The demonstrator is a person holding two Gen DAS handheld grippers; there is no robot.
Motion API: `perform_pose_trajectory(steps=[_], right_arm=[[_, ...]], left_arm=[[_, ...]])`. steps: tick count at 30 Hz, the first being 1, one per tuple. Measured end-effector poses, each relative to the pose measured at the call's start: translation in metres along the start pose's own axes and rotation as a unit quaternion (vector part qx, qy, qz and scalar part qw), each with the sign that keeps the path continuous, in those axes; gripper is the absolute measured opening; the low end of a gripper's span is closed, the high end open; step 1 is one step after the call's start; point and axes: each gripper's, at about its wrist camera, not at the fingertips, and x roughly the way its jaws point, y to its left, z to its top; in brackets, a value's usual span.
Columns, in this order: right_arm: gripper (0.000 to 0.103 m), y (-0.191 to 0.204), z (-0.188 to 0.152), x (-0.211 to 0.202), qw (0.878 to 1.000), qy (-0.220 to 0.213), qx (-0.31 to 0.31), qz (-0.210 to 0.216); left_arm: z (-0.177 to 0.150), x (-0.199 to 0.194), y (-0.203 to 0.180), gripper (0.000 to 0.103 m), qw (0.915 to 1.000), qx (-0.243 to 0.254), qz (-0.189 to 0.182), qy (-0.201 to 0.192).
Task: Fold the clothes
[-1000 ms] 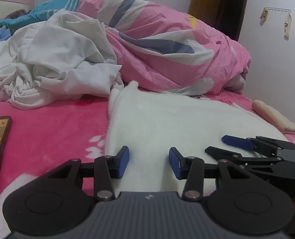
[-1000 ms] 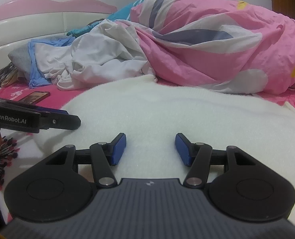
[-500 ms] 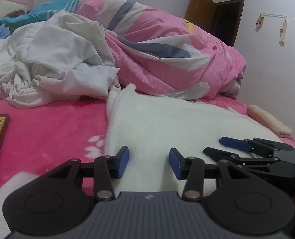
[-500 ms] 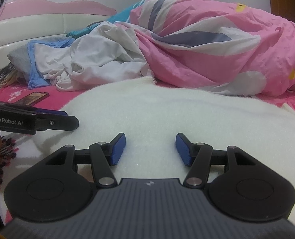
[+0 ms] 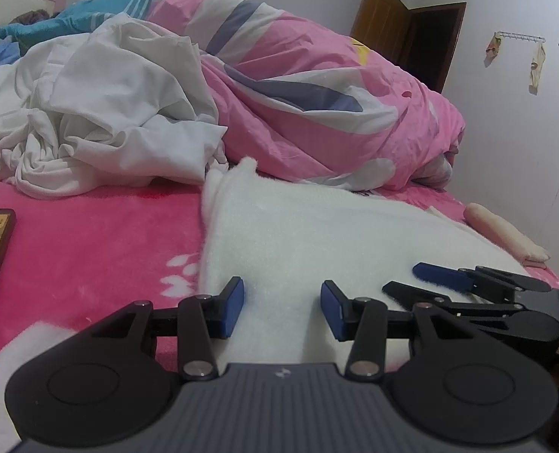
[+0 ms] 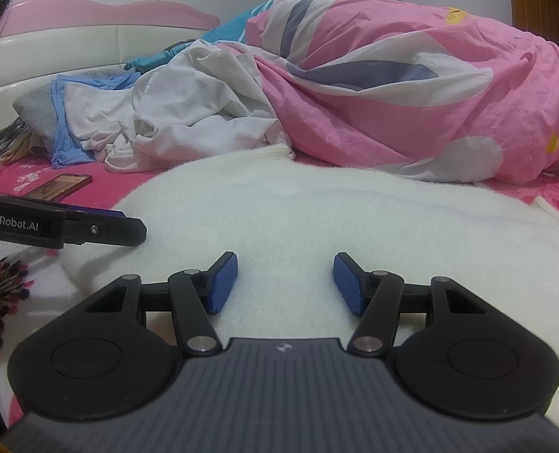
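A white fluffy garment [image 5: 317, 234] lies spread flat on the pink bed, and it also fills the middle of the right wrist view [image 6: 317, 219]. My left gripper [image 5: 282, 307] is low over its near left edge. Its blue pads stand apart with nothing between them. My right gripper [image 6: 285, 283] hovers over the garment's near part, open and empty too. Each gripper shows in the other's view: the right gripper [image 5: 411, 281] rests low on the garment's right side, and the left gripper [image 6: 128, 222] points in from the left.
A crumpled pile of white clothes [image 5: 109, 113] and a bunched pink duvet [image 5: 317, 94] lie behind the garment. A phone [image 6: 64, 185] sits on the pink blanket at the left. A cream roll [image 5: 505, 234] lies at the bed's right edge. The headboard [image 6: 71, 37] is far left.
Both grippers have stayed in place with their jaws as before. A person's hair has come into the top left corner of the right wrist view.
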Motion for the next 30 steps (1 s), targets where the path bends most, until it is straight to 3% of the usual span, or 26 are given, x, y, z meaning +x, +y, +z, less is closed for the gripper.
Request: perform_pose_trajectory(steps=[17,30], right_arm=[[0.057,-0.003,0.000,-0.002,1.000,-0.005,0.006,0.006],[0.058,0.000,0.010,-0.012,1.000,-0.010,-0.003,-0.009]], left_arm=[[0.004,0.002,-0.005,0.047,0.9997,0.003,0.020,0.016],[0.010,0.005,-0.020,0.048,0.9970,0.028,0.060,0.040]])
